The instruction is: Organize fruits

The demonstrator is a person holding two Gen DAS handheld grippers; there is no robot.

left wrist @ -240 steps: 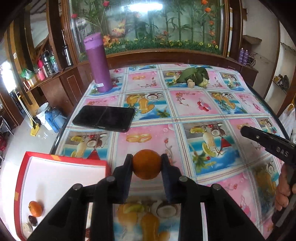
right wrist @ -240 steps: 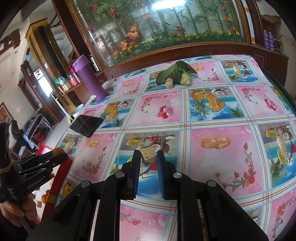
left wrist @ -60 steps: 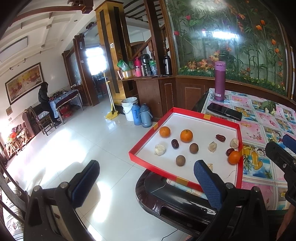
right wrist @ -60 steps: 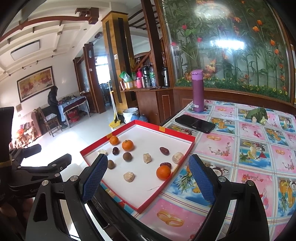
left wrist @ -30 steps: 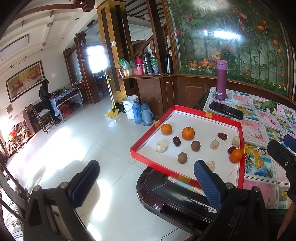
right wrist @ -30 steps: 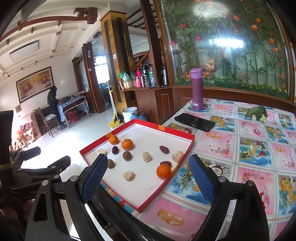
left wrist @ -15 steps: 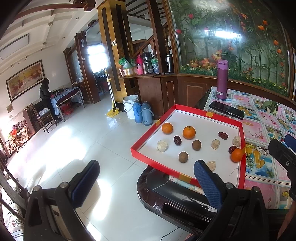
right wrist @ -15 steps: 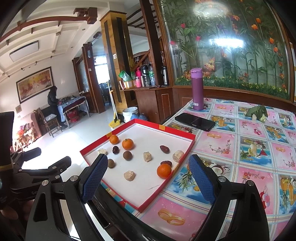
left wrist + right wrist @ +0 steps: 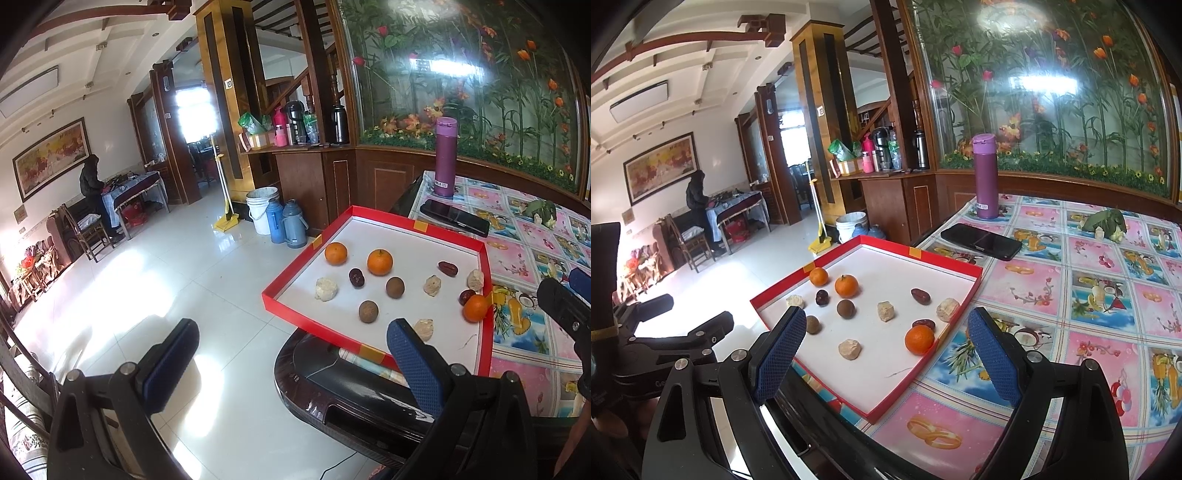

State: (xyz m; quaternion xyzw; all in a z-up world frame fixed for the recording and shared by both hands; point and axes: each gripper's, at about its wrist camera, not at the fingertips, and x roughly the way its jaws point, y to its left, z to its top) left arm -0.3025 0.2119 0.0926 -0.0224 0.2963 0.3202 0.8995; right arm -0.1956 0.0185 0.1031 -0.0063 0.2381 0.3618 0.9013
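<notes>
Fruits (image 9: 919, 339) lie scattered in the red tray (image 9: 964, 299), none held.

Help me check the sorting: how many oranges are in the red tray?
3. Two oranges sit side by side near the red tray's far-left corner; the third lies against the right wall, near the front. None appears hidden.

Both wrist views overlook the red tray (image 9: 484, 280) obliquely.
</notes>
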